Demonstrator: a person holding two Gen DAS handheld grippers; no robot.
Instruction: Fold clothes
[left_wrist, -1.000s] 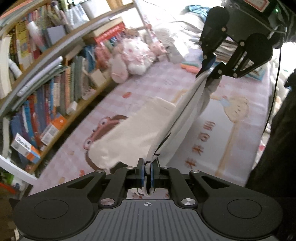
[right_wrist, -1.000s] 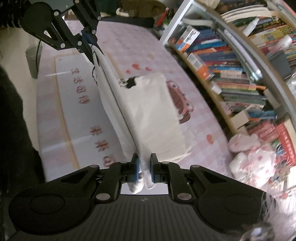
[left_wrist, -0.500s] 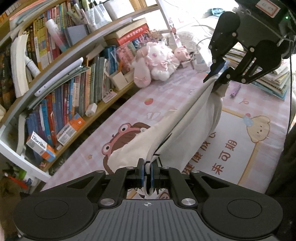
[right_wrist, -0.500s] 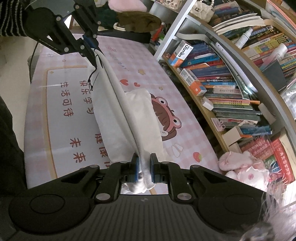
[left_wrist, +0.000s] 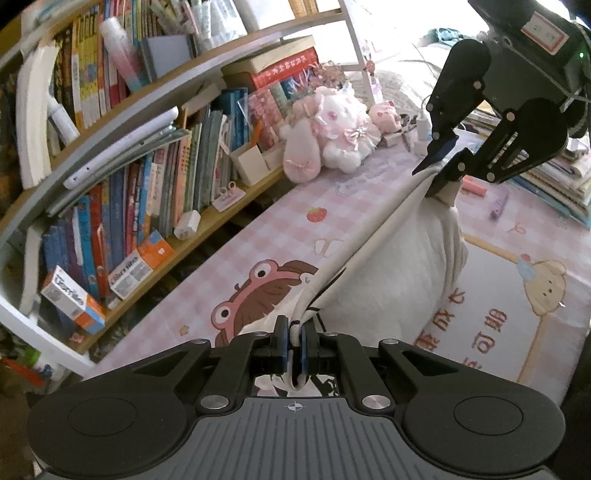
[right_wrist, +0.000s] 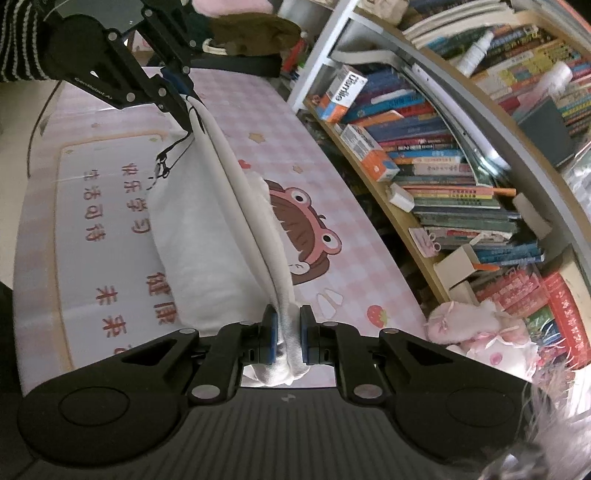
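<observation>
Both grippers shifted along bookshelf (left_wrist: 122, 192) since earlier frames, white garment carried along, frog print (right_wrist: 303, 229) on pink checked surface (left_wrist: 280, 236) now uncovered. Left gripper (left_wrist: 293, 341) fingers clenched on one end of white garment (left_wrist: 391, 280); right gripper (right_wrist: 286, 332) fingers clenched on other end. Garment's top edge stretched taut between them, body hanging onto surface on side of frog print away from bookshelf. Plush toys (left_wrist: 328, 136) beside bookshelf.
</observation>
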